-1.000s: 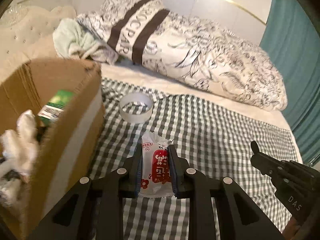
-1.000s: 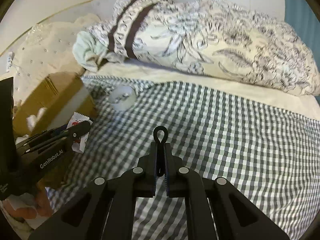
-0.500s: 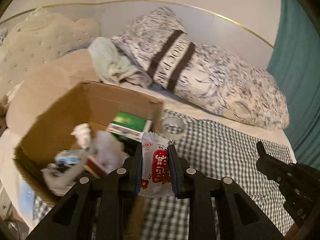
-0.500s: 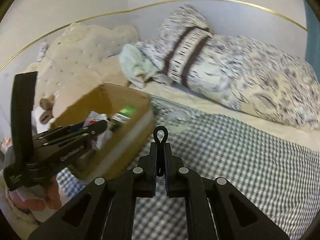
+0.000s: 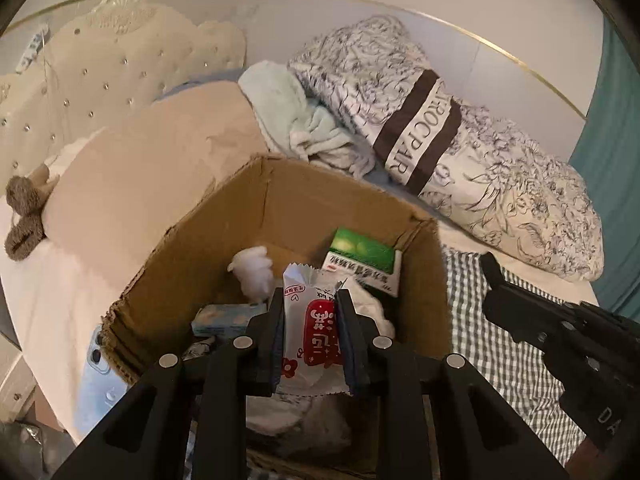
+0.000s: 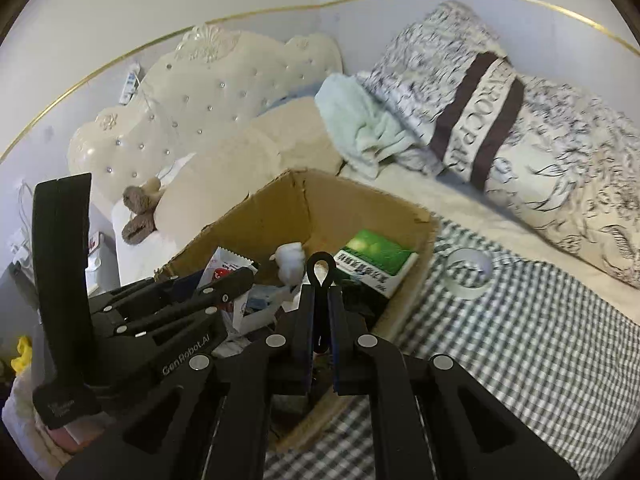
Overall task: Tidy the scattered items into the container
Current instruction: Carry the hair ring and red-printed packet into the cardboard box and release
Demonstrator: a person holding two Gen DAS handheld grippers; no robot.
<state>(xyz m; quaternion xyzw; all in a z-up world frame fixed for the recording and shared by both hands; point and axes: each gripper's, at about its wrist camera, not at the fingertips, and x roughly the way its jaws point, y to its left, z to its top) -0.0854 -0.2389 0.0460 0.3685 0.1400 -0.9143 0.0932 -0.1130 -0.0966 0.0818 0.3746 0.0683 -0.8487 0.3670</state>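
My left gripper [image 5: 310, 300] is shut on a white and red snack packet [image 5: 316, 320] and holds it over the open cardboard box [image 5: 280, 204]. The box holds a green and white carton [image 5: 362, 266], a white fluffy ball [image 5: 252, 272] and several other items. My right gripper [image 6: 320, 292] is shut on a small black loop clip [image 6: 320, 270] and hovers above the box's near corner [image 6: 416, 236]. The left gripper [image 6: 224, 284] with the packet [image 6: 228, 266] shows in the right wrist view. A white tape roll [image 6: 468, 274] lies on the checked cloth beside the box.
The box sits on a bed with a grey checked cloth [image 6: 520, 340]. A patterned pillow [image 5: 440, 132], a pale green towel [image 5: 296, 120], a beige pillow [image 5: 140, 184] and a tufted headboard [image 6: 200, 96] lie behind. A blue phone [image 5: 96, 376] lies left of the box.
Both grippers have moved left from above the checked cloth to above the box. The left one still holds the packet, the right one the clip.
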